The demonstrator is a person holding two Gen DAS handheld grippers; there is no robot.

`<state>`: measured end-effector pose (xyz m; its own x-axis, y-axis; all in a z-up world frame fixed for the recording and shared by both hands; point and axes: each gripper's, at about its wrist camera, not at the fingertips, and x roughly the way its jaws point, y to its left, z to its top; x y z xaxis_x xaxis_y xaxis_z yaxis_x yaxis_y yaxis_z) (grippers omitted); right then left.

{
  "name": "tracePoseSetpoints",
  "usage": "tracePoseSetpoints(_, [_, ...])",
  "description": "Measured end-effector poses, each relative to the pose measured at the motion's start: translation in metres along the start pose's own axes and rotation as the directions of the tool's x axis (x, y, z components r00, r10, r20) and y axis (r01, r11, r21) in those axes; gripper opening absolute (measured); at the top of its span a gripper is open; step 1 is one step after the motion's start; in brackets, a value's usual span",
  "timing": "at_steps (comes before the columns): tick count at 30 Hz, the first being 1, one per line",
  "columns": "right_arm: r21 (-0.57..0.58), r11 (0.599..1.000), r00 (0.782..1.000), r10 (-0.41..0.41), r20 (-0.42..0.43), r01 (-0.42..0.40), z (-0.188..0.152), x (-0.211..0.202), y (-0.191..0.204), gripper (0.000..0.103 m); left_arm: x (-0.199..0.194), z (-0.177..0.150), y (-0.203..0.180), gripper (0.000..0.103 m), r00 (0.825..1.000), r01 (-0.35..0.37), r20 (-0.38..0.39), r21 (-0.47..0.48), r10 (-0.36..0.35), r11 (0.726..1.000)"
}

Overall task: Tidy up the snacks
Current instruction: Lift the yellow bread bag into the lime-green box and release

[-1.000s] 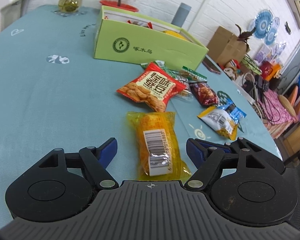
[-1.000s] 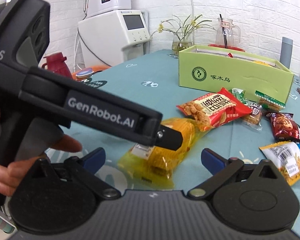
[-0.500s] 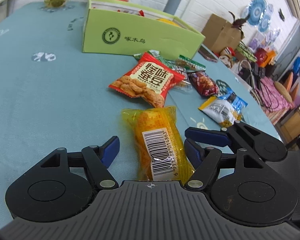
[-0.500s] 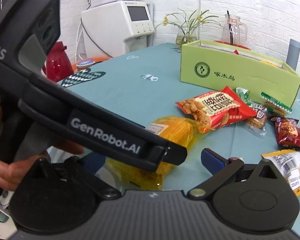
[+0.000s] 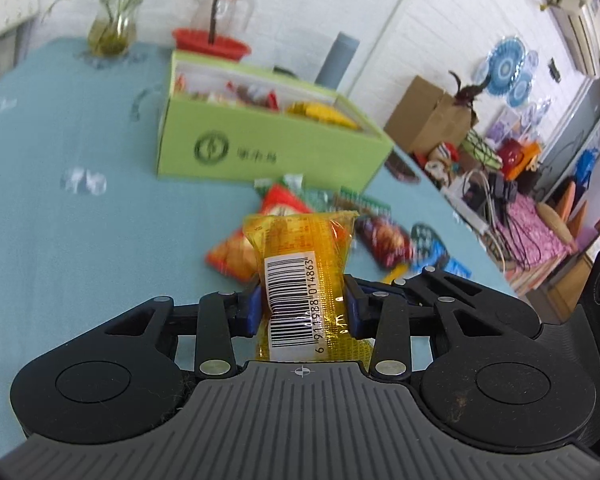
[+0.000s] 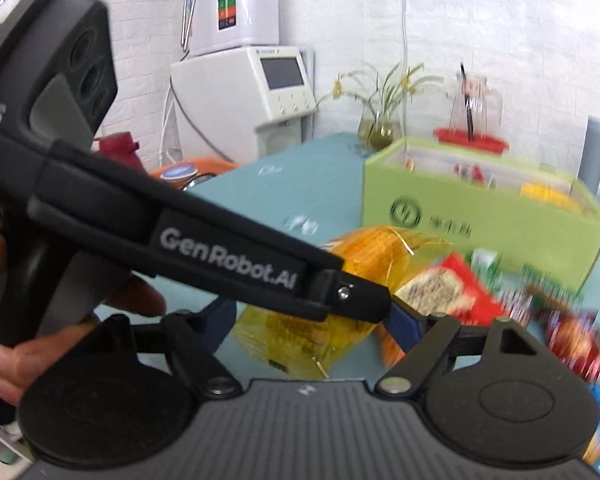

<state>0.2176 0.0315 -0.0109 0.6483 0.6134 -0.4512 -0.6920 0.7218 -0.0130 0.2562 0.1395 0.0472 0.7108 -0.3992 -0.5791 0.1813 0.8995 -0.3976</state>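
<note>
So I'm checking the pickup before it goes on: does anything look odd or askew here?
One thing: both grippers crowd the yellow snack packet. The left gripper has just closed on its barcode end, while the right gripper, jaws also closing, straddles the same packet. Other snacks lie loose before the green box.

A teal-clothed table (image 5: 80, 240) bears a green box (image 5: 268, 148), loose snack packets (image 5: 384, 236) and a vase (image 5: 108, 36).

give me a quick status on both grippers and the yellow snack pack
Left gripper just closed, clamped on yellow pack. Right gripper closing around the same pack, contact unclear. Green box ahead, path clear.
</note>
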Motion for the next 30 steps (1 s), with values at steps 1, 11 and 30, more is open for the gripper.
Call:
tracePoseSetpoints(1, [-0.029, 0.999, 1.000, -0.019, 0.018, 0.019, 0.012, 0.005, -0.005, 0.084, 0.003, 0.014, -0.001, 0.018, 1.000, 0.002, 0.019, 0.010, -0.003, 1.000])
tracePoseSetpoints(11, [-0.077, 0.995, 0.997, -0.060, 0.047, 0.063, 0.124, 0.093, -0.095, 0.083, 0.068, 0.158, 0.011, 0.019, 0.986, -0.099, 0.147, 0.119, 0.081, 0.988])
tracePoseSetpoints(30, [0.067, 0.995, 0.989, -0.085, 0.121, 0.077, 0.075, 0.027, -0.120, 0.093, 0.045, 0.129, 0.026, 0.064, 0.956, -0.187, 0.250, 0.126, 0.152, 0.974])
